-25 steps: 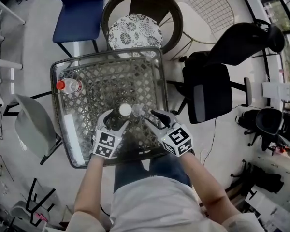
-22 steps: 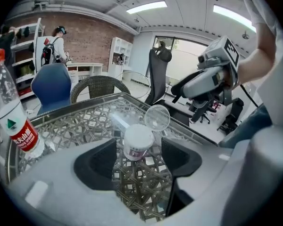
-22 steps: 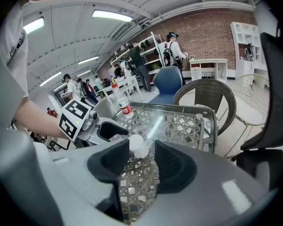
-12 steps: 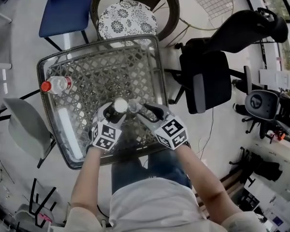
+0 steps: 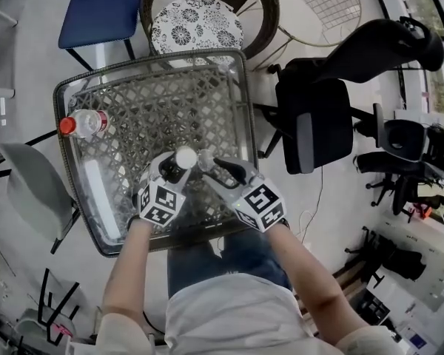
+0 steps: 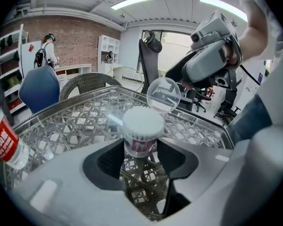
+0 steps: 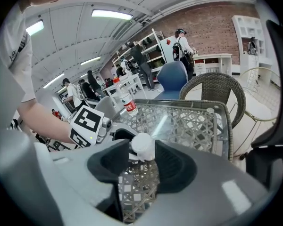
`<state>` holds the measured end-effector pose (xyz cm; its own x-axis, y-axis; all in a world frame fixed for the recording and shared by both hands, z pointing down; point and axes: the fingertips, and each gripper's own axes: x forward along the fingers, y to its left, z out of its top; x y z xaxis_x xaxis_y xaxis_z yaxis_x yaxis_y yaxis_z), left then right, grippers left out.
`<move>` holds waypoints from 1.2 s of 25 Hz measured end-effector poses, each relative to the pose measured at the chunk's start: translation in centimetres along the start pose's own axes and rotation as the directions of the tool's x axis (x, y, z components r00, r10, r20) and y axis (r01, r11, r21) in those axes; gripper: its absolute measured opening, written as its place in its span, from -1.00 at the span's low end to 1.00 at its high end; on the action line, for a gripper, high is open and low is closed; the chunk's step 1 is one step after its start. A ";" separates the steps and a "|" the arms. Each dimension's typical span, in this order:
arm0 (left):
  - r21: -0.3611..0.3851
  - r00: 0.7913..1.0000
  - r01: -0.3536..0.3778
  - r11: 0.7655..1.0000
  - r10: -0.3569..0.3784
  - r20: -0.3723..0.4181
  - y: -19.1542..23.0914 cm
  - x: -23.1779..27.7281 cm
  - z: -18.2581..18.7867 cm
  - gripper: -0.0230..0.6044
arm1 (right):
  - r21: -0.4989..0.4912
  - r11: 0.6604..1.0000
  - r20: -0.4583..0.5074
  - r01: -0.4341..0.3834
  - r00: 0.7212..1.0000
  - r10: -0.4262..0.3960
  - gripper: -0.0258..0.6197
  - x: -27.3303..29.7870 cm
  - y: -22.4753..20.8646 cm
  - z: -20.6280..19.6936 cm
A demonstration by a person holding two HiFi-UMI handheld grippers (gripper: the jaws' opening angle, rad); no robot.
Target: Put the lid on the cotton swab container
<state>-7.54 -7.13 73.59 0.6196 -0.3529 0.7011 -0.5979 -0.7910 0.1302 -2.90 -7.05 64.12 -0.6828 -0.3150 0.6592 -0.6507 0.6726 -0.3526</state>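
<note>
Step in hand: alignment before capping. The cotton swab container (image 6: 141, 128) is uncapped with its white swab tips exposed, and the lid (image 6: 163, 94) is not yet on it.
Left hand-held gripper (image 6: 141, 149): the jaws have just been closing and now clasp the container's lower body from both sides, holding it upright.
Right hand-held gripper (image 7: 141, 155): it pinches the clear lid, the jaws having eased a little wider just now. The lid hangs clear of the desk (image 5: 118, 102), tilted on edge.
Container location: right of the desk's centre, nearer the person's edge than the far edge. Its base is hidden by the jaws.
Lid relative to container: just beside the container's top on the right gripper's side, slightly higher, not over the mouth.
Next move, as judged: level the lid, centre it over the mouth, lower it and press it down while the left grip steadies the container.
Risk, as judged: a tilted lid may catch on the swab tips.
</note>
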 end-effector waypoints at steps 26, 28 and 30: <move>-0.023 0.999 0.022 1.000 -0.021 0.033 -1.0 0.7 0.3 -0.22 | -0.019 1.000 -0.020 0.009 1.000 -0.009 -0.67 5.6 1.1 0.0; -0.025 0.999 0.030 0.999 -0.029 0.041 -1.1 0.7 0.3 -0.22 | -0.046 0.999 -0.039 0.025 0.999 -0.027 -0.67 5.9 1.1 -0.2; -0.022 0.998 0.037 0.999 -0.036 0.048 -1.1 0.8 0.4 -0.22 | -0.073 0.996 -0.052 0.049 0.997 -0.053 -0.69 6.2 1.0 -0.4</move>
<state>-6.22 -6.76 73.74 0.6642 -0.3476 0.6618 -0.5854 -0.7924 0.1713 -7.69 -8.07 68.12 -0.6294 -0.3149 0.7104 -0.6570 0.7038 -0.2702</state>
